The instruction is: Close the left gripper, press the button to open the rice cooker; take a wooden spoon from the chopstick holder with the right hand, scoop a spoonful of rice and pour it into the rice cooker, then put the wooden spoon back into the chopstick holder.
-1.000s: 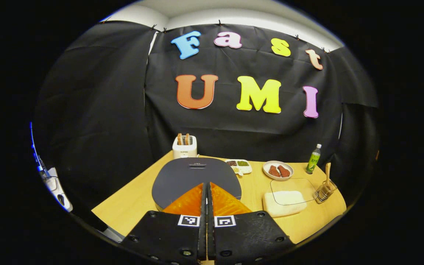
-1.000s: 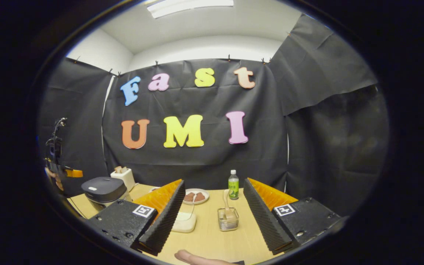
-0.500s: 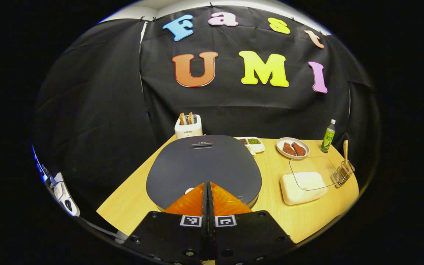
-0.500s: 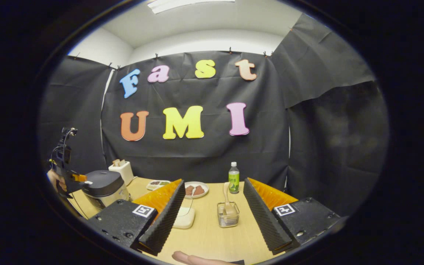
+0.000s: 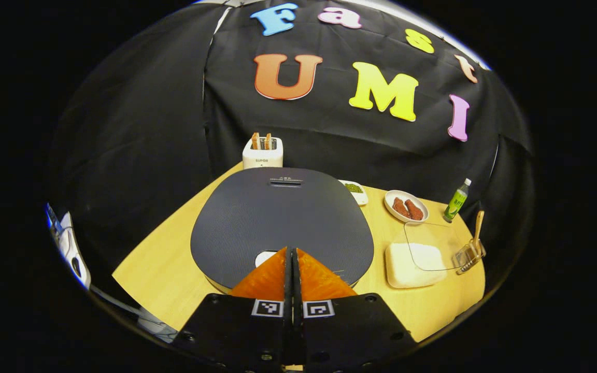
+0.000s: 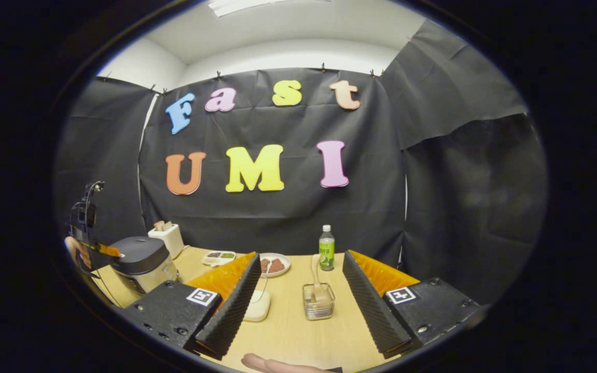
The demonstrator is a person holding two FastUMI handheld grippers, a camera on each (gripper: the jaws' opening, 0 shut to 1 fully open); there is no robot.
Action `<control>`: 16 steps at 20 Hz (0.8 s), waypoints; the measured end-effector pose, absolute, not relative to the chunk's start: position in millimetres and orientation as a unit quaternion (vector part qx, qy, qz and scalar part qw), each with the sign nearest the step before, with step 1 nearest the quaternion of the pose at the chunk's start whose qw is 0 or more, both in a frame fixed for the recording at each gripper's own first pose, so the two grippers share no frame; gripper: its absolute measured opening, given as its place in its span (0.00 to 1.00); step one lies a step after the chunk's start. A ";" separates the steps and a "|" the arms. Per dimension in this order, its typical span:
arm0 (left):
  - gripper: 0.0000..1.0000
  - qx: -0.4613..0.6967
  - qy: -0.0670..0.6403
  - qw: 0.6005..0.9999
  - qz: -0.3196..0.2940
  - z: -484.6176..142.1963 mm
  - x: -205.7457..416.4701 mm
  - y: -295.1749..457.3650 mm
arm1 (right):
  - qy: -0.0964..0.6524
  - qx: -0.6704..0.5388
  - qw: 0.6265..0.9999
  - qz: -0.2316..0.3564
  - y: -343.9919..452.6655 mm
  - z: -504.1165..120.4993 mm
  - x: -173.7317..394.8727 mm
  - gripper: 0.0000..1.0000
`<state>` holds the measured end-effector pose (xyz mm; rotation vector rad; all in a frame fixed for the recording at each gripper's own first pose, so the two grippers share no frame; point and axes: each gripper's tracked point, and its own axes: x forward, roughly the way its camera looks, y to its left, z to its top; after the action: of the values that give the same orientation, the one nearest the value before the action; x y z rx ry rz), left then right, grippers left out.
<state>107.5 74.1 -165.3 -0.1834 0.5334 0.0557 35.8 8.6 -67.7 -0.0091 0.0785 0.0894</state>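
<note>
With its fingers pressed together on nothing, the left gripper [image 5: 292, 251] hovered just over the closed rice cooker [image 5: 282, 223] by its button [image 5: 264, 257] at 6 o'clock, while the right gripper [image 6: 298, 277] waited wide open and empty before the wooden spoon [image 6: 317, 280] in the chopstick holder [image 6: 318, 304], so scooping remained undone.

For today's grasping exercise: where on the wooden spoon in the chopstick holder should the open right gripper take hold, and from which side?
Grip the wooden spoon on its bare handle above the chopstick holder, coming level from the front, probably. The handle stands nearly upright and clear of the rim, centred ahead of the right gripper, whose jaws are wide open.
</note>
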 end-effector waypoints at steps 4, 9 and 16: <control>0.00 -0.084 0.223 0.971 0.033 -155.2 107.5 75.2 | 0.049 0.001 0.998 0.040 5.1 -75.3 39.0 0.99; 0.26 -0.096 0.146 0.985 0.010 -108.6 106.5 52.4 | 0.069 -0.002 0.997 0.038 8.5 -91.3 46.4 1.00; 0.96 0.043 0.048 0.997 0.049 -54.1 80.9 44.7 | 0.087 -0.004 0.995 0.038 9.1 -116.5 55.2 1.00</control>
<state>80.9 44.7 -54.1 0.0866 0.0968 0.0988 55.2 9.1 -116.5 -0.0089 0.1751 0.0759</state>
